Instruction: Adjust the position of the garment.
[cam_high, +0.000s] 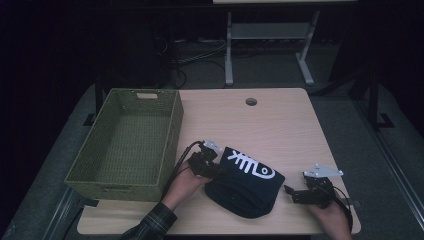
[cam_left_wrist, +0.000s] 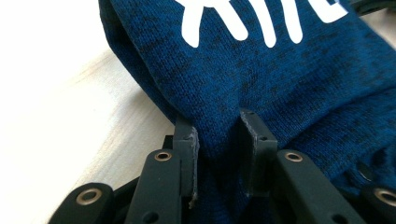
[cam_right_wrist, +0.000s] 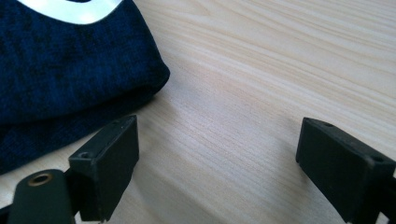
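A folded dark blue garment (cam_high: 245, 182) with a white print lies near the front edge of a light wooden table (cam_high: 280, 125), just right of a green woven basket (cam_high: 125, 145). The left gripper (cam_high: 212, 167) has its jaws pinched on a fold of the cloth at the garment's left edge. The right gripper (cam_high: 290, 192) rests just beside the garment's right end, jaws spread wide over bare wood, holding nothing
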